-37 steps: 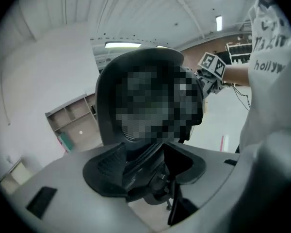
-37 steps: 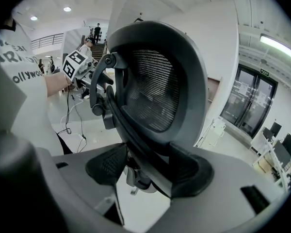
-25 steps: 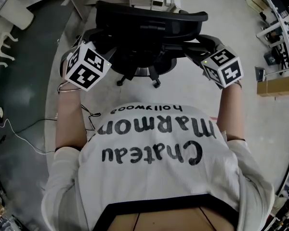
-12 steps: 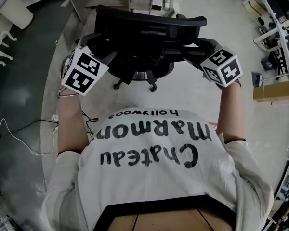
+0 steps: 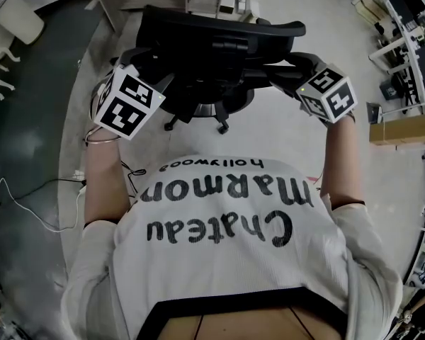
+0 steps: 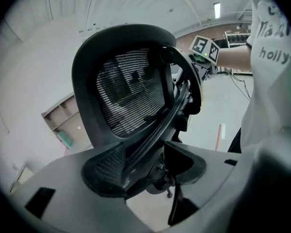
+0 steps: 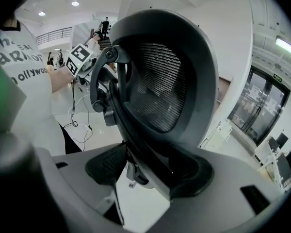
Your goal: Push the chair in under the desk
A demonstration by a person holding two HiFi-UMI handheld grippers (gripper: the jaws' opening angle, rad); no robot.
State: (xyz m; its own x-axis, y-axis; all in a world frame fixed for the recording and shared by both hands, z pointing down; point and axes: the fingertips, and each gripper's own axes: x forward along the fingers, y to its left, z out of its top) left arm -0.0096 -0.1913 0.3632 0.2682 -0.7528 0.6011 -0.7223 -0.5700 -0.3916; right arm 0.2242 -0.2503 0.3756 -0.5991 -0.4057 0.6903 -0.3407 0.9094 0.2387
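A black mesh-backed office chair (image 5: 212,55) stands in front of me, its backrest toward me, with the white desk (image 5: 120,2) just beyond it. My left gripper (image 5: 143,68) is at the backrest's left edge. In the left gripper view the backrest frame (image 6: 136,144) runs between the jaws of that gripper (image 6: 145,166), which is shut on it. My right gripper (image 5: 287,66) is at the backrest's right edge. In the right gripper view the chair frame (image 7: 150,164) also sits between the two pads of that gripper (image 7: 153,171). The seat is hidden under the backrest.
The chair's castors (image 5: 223,127) rest on pale floor. A dark floor area (image 5: 28,119) with a loose cable (image 5: 28,204) lies to the left. A cardboard box (image 5: 404,129) and workbenches (image 5: 411,20) line the right side.
The chair and both grippers have shifted slightly toward the desk. Both grips on the backrest look unchanged.
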